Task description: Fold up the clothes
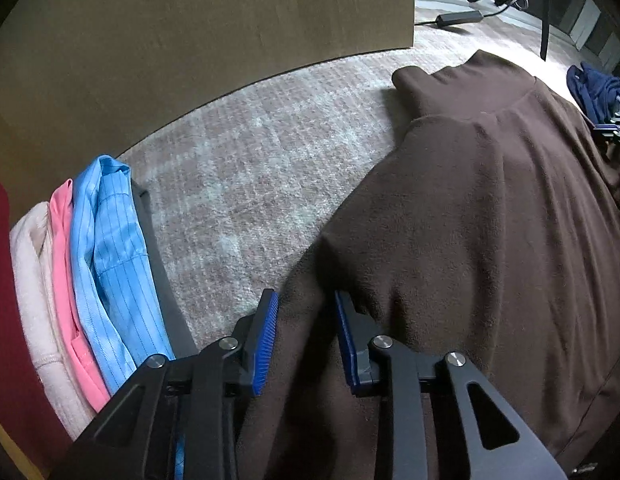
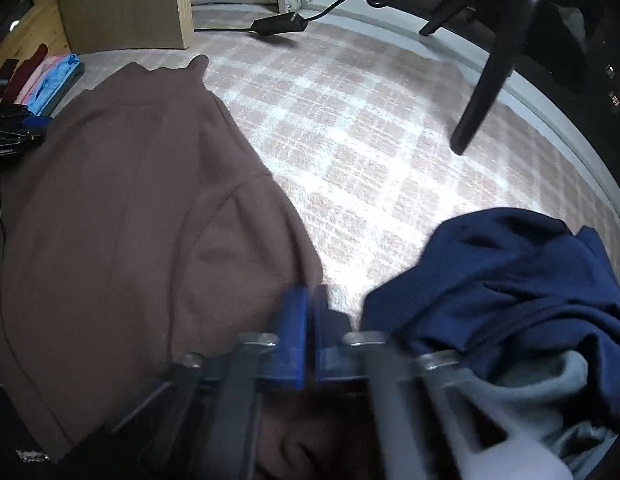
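The brown garment (image 1: 489, 208) lies spread on the checked carpet (image 1: 246, 184), collar end pointing toward the cardboard panel (image 1: 190, 32) at the far side. The left claw (image 1: 306, 344) stands released, its blue pads apart, with a fold of the brown garment's near edge lying between them; no clamping is visible. The right claw (image 2: 310, 336) appears clenched, pads pressed together at the brown garment's (image 2: 122, 208) near right edge; motion blur prevents confirming whether fabric is gripped. A stack of folded clothes (image 1: 94, 264) stands at the left, beside the carpet's edge, with red, cream, pink and light-blue items on edge against each other. A crumpled navy garment (image 2: 509, 280) lies on the carpet just right of the right claw, apart from the brown garment. A black tripod leg (image 2: 489, 68) rests on the carpet's far right area.
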`<action>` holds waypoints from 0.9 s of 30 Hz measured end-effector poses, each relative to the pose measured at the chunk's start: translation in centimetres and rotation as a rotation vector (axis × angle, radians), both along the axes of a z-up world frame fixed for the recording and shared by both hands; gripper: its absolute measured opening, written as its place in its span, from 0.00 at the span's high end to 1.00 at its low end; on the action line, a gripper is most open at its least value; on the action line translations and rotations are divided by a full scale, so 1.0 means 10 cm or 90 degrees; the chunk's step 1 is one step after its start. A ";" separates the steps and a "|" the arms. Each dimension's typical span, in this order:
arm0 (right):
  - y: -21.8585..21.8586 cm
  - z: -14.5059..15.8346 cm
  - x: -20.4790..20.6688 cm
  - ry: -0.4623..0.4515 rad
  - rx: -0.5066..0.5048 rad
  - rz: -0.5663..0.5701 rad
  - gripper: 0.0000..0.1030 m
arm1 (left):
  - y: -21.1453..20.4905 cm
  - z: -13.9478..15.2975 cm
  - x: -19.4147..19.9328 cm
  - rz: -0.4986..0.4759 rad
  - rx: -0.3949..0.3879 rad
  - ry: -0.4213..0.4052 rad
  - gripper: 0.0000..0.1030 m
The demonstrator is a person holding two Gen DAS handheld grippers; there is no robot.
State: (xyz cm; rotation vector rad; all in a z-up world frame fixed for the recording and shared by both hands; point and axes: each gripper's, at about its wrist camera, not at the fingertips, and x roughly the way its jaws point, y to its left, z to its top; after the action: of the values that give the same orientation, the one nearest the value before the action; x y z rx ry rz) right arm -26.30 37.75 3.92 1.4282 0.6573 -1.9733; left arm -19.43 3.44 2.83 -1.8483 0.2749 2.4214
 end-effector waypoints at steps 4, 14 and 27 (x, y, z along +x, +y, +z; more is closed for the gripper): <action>0.06 0.00 -0.11 0.067 0.047 -0.035 0.98 | 0.00 0.02 -0.04 0.007 -0.001 0.012 0.73; -0.25 0.16 0.03 0.116 0.043 -0.038 0.84 | -0.06 0.20 -0.18 0.032 0.045 0.026 0.63; -0.26 0.01 0.11 0.094 0.034 -0.053 0.64 | -0.13 0.46 -0.02 0.096 -0.016 0.100 0.80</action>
State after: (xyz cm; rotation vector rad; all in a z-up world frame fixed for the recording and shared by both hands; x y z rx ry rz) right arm -25.19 35.14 4.03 1.3709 0.7310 -2.1570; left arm -19.63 2.15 7.48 -1.7497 0.1839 2.6814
